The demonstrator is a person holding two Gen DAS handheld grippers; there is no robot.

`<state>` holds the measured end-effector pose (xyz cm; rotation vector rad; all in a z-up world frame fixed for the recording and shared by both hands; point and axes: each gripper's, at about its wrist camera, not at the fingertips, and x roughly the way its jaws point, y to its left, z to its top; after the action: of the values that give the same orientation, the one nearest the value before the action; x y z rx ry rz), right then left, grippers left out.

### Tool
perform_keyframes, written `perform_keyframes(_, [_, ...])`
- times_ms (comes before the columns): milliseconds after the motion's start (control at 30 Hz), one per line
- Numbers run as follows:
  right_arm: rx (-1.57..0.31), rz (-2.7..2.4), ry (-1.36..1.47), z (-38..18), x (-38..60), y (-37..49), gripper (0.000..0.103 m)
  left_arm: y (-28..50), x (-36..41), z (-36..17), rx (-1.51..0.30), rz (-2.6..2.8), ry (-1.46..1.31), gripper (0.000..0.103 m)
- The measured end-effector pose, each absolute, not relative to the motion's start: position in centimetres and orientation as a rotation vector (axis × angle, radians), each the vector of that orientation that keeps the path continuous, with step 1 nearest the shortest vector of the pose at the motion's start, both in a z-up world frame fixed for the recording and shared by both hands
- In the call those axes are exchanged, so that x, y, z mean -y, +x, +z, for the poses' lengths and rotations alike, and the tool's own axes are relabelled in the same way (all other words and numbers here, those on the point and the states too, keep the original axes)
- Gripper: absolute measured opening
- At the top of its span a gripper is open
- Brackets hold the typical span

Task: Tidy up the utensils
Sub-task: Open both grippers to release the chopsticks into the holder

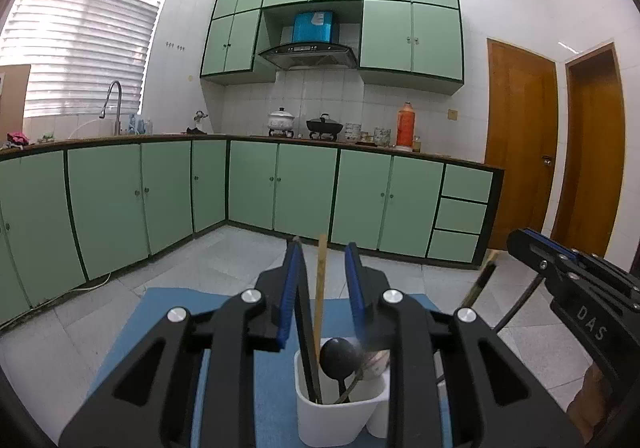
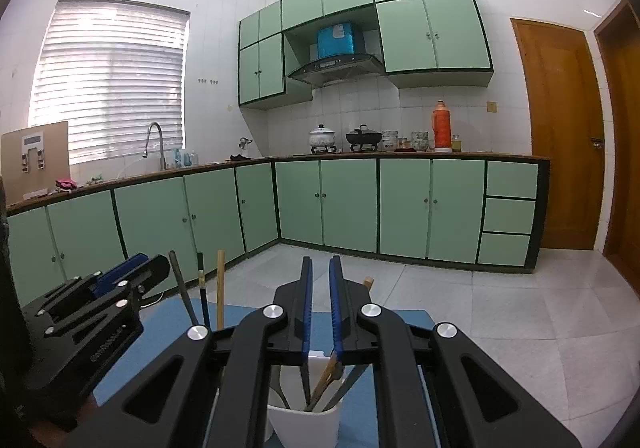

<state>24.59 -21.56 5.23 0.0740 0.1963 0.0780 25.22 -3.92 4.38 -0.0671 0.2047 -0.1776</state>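
**Two claws over the white cups**

While the left gripper hangs low in the middle of its own view, its blue pads stand a little apart, with a bamboo stick rising in the gap and touching neither pad that I can see. Below it sits a white cup with a black spoon and other dark handles leaning inside; a second cup behind its right side is mostly hidden. The right gripper shows only a thin slit between its pads, nearly shut, and nothing is pinched there. Under it another white holder carries a wooden handle and dark utensils, their lower ends blocked by the claw's frame. Only the right view shows the three handles standing upright at lower left, beside the other claw. Both cups stand on a blue mat cut off at the frame's bottom edge. Green cabinets line the far wall.
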Motion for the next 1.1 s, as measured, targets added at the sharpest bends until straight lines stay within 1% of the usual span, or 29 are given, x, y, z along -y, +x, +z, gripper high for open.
perform_keyframes(100, [-0.189,0.075,0.079,5.5,21.8,24.1,0.009,24.6,4.1,4.7,-0.193,-0.183,-0.063,0.024])
perform_keyframes(433, [-0.167,0.060,0.093,6.2,22.7,22.3,0.010,22.8,4.1,5.7,-0.160,-0.190,-0.056,0.029])
perform_keyframes(567, [-0.159,0.055,0.096,6.3,23.1,21.4,0.014,21.8,3.9,5.8,-0.151,-0.189,-0.055,0.033])
perform_keyframes(667, [-0.155,0.050,0.094,6.4,23.2,20.7,0.016,21.1,3.6,6.0,-0.147,-0.188,-0.048,0.041])
perform_keyframes(700, [-0.155,0.047,0.094,6.3,23.2,20.3,0.017,20.7,3.5,6.0,-0.146,-0.187,-0.045,0.047])
perform_keyframes(733, [-0.154,0.047,0.095,6.4,23.4,20.0,0.021,20.5,3.4,6.1,-0.147,-0.187,-0.044,0.052])
perform_keyframes(767, [-0.153,0.046,0.095,6.3,23.5,19.6,0.026,20.0,3.3,6.0,-0.146,-0.187,-0.045,0.055])
perform_keyframes(833, [-0.150,0.045,0.094,6.1,23.7,18.8,0.031,19.3,3.0,6.0,-0.144,-0.185,-0.044,0.064])
perform_keyframes(867, [-0.148,0.043,0.092,6.0,23.8,18.3,0.034,18.8,2.9,5.9,-0.144,-0.184,-0.041,0.067])
perform_keyframes(933, [-0.147,0.042,0.091,5.8,23.9,17.4,0.041,17.8,2.5,5.7,-0.141,-0.181,-0.044,0.075])
perform_keyframes(1000, [-0.149,0.043,0.092,5.4,24.0,16.3,0.044,16.9,2.3,5.5,-0.143,-0.182,-0.050,0.079])
perform_keyframes(1100, [-0.158,0.048,0.100,4.9,24.3,15.0,0.053,15.6,2.0,5.2,-0.147,-0.178,-0.052,0.085])
